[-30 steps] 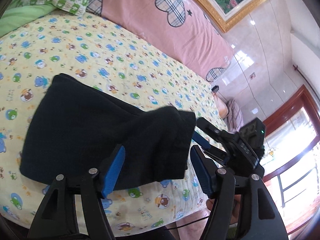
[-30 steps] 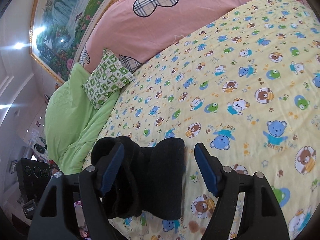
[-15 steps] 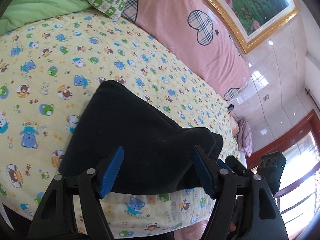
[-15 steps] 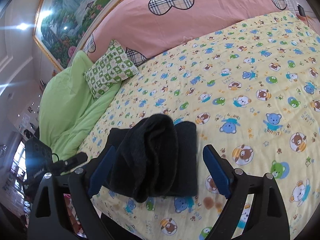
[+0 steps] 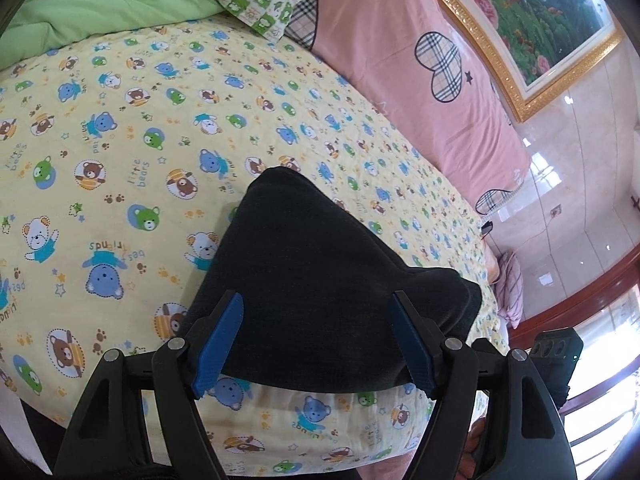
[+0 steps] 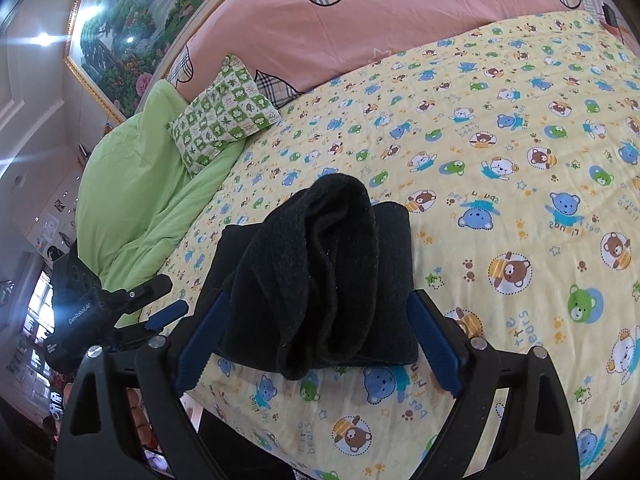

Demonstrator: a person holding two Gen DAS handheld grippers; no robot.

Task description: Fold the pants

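Both grippers had backed off and risen over the last second: left gripper [image 5: 316, 340] and right gripper [image 6: 316, 336] hung above the near bed edge, jaws spread wide, holding nothing. Black pants [image 6: 320, 276] lay released as a compact bundle on the bear-print quilt [image 6: 520, 152], close to its near edge; the top layer sat rumpled toward the left. Folding judged essentially complete, perhaps needing smoothing.
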